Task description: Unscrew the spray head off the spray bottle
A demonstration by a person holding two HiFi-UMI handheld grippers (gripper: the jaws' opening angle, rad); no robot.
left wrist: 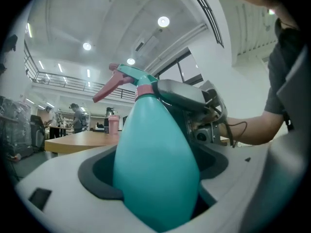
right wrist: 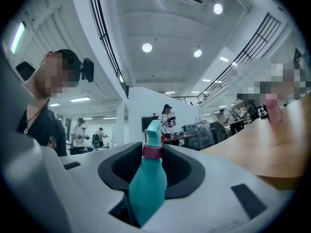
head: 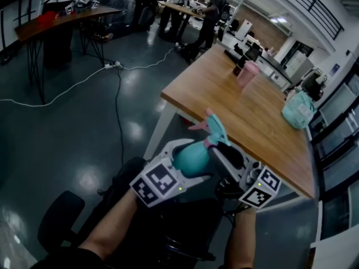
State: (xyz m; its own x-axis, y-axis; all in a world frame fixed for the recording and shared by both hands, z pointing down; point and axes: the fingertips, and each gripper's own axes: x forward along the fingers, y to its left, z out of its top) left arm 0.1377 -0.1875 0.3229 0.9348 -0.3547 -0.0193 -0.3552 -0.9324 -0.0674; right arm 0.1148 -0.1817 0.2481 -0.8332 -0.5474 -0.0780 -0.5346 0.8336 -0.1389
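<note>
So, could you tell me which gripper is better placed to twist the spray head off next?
I'd say the right gripper: its jaws sit on the pink collar under the spray head. The left gripper is clamped on the bottle body, holding it steady.

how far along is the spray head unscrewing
Done: the spray bottle is picked up, its body clamped in the left gripper. In hand: the right gripper sits closed around the pink collar under the spray head. Left: the spray head is still seated on the neck, so the unscrewing itself remains.
</note>
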